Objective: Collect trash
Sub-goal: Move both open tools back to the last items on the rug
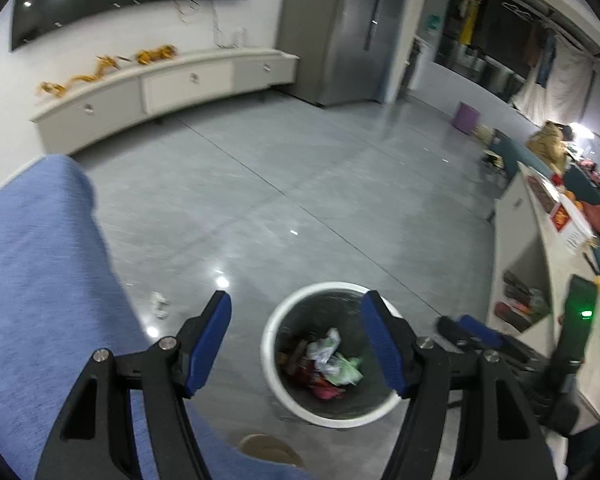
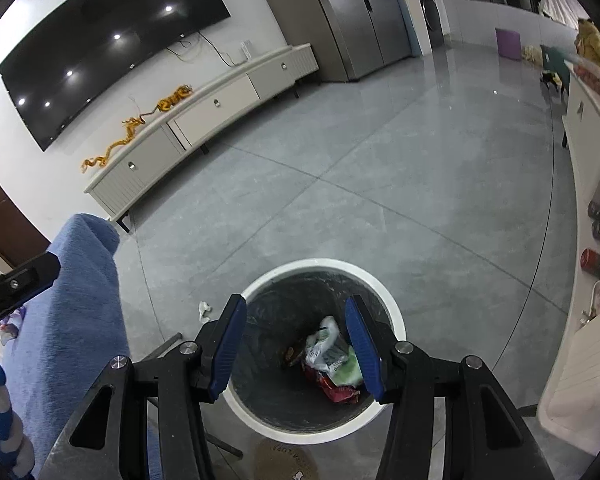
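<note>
Left gripper (image 1: pixel 296 340): you're holding it above the floor, fingers (image 1: pixel 210 344) spread wide and gripping nothing; the gap is sitting over the bin's left rim.
Right gripper (image 2: pixel 296 346): you're hovering it right over the bin mouth, fingers (image 2: pixel 362 350) spread apart and carrying nothing; it's also showing blurred at the right of the left wrist view (image 1: pixel 472 332).
Trash bin (image 1: pixel 270 360): round, white rim, dark liner, standing upright on the floor; in the right wrist view (image 2: pixel 396 320) it's lying directly under the fingers.
Trash in bin (image 1: pixel 332 360): crumpled white and green wrappers plus red packaging, lying at the bottom; same pile is showing between the right fingers (image 2: pixel 332 364).
Loose trash (image 1: pixel 159 304): small crumpled white scrap lying on the floor, left of the bin and apart from it, just beside the blue fabric; in the right wrist view (image 2: pixel 205 309) it's sitting near the bin's left rim, not touching.
Blue fabric (image 1: pixel 32 280): large blue textured cloth filling the left side of both views (image 2: pixel 72 300); what it's covering, you can't tell.
Floor (image 1: pixel 300 168): grey glossy tiles, reflecting ceiling lights.
Counter (image 1: pixel 572 280): white, running along the right edge, carrying red packets and boxes.
TV cabinet (image 2: pixel 216 100): long, white, against the far wall under a big dark screen (image 2: pixel 100 44), with a yellow dragon ornament (image 2: pixel 140 124) lying on top.
Fridge (image 2: pixel 356 16): grey, standing past the cabinet's end.
</note>
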### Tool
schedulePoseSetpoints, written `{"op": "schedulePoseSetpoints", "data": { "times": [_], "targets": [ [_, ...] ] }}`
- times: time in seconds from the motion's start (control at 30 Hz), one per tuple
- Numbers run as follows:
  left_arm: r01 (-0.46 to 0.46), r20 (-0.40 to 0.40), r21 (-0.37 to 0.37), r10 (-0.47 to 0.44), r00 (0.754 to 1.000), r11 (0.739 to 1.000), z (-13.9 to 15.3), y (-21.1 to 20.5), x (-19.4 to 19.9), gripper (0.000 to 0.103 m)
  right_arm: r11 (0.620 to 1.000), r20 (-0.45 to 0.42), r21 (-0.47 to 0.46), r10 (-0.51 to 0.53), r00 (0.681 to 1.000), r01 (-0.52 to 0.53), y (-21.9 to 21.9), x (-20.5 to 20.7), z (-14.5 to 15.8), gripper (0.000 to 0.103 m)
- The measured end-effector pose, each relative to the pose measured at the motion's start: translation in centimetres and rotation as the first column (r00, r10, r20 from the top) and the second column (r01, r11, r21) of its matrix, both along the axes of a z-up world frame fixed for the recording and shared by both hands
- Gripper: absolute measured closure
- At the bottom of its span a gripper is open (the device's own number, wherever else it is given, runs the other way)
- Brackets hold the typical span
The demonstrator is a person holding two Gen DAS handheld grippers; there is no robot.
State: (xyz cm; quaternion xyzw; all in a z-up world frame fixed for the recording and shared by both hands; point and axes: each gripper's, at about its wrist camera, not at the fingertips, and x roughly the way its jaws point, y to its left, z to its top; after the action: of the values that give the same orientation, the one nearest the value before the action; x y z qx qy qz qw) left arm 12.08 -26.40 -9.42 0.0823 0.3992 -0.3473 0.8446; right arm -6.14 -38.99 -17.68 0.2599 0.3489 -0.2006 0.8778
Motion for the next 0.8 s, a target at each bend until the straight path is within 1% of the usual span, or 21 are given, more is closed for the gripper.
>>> {"op": "schedulePoseSetpoints", "data": {
  "times": [0.03,0.13,0.27,0.43,0.57,0.67,0.8],
  "targets": [
    [-0.014,0.016,0.002,0.014,1.000,1.000,0.3,0.5,-0.2,0.037,1.000,0.007,-0.010,0.004,1.000,-0.004,0.3,-0.1,0.6,0.054],
    [-0.066,0.070,0.000,0.066,0.995,0.998,1.6,2.7,-1.0,0.027,0.999,0.036,-0.043,0.020,0.999,-0.018,1.5,-0.9,2.7,0.054],
    [-0.113,0.118,-0.026,0.115,0.986,0.993,3.3,5.2,-2.2,0.024,0.996,0.071,-0.082,0.040,0.997,-0.034,3.1,-1.9,5.1,0.050],
    [-0.160,0.170,-0.063,0.168,0.971,0.985,5.4,9.0,-3.9,0.023,0.990,0.105,-0.133,0.068,0.992,-0.054,5.5,-2.9,7.9,0.046],
    [-0.195,0.214,-0.093,0.211,0.954,0.976,7.0,12.1,-5.3,0.024,0.981,0.120,-0.178,0.100,0.988,-0.077,7.7,-3.4,9.9,0.044],
    [-0.221,0.226,-0.121,0.244,0.943,0.968,7.9,14.0,-5.8,0.024,0.973,0.124,-0.209,0.125,0.984,-0.097,9.3,-3.6,11.2,0.044],
    [-0.271,0.225,-0.160,0.302,0.926,0.949,8.7,17.1,-6.2,0.023,0.959,0.126,-0.251,0.165,0.978,-0.129,11.5,-3.9,12.8,0.043]
  ]
}}
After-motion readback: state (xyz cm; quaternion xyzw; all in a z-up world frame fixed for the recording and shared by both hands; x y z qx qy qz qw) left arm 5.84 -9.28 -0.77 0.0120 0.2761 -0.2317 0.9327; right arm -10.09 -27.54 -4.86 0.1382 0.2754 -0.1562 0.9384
